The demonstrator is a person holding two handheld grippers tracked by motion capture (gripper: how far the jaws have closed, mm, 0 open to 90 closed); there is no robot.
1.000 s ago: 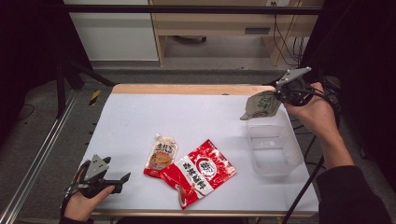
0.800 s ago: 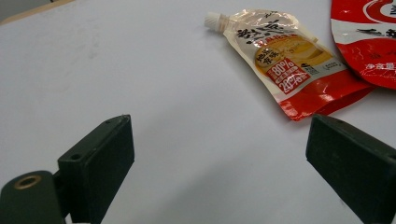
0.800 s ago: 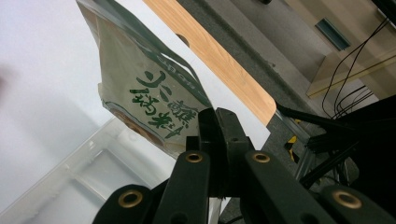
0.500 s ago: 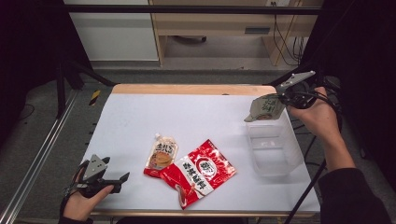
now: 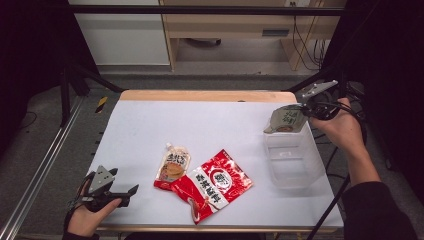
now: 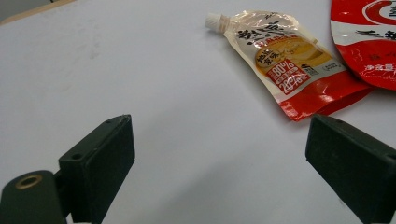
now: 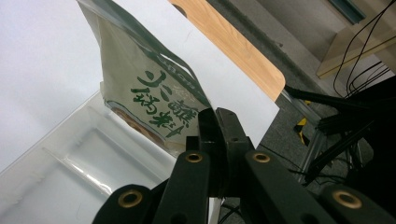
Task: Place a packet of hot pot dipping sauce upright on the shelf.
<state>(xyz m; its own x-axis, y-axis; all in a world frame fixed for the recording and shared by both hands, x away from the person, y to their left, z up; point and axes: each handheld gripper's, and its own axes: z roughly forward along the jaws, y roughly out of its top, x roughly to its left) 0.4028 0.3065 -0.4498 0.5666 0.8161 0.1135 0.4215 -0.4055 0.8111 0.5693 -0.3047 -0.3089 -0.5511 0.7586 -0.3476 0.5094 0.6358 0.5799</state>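
Observation:
My right gripper (image 5: 306, 111) is shut on the edge of a grey-green pouch (image 5: 286, 120) with green lettering and holds it over the far rim of a clear plastic bin (image 5: 295, 162) at the table's right. In the right gripper view the pouch (image 7: 144, 88) hangs above the bin (image 7: 70, 177), pinched between the jaws (image 7: 217, 135). My left gripper (image 5: 127, 192) rests open at the table's front left corner. Ahead of its jaws lie a spouted sauce pouch (image 6: 280, 60) and a red snack bag (image 6: 369, 42), also seen in the high view as the spouted pouch (image 5: 172, 166) and the red bag (image 5: 215, 184).
A white table (image 5: 210, 125) with a wooden far edge carries everything. Metal frame rails (image 5: 35, 175) run along the left side, and cables (image 5: 350, 115) trail by the right hand. A wooden desk (image 5: 240, 25) stands behind the table.
My right hand has sunk and drifted toward the bin with the grey-green pouch. The left hand has stayed put.

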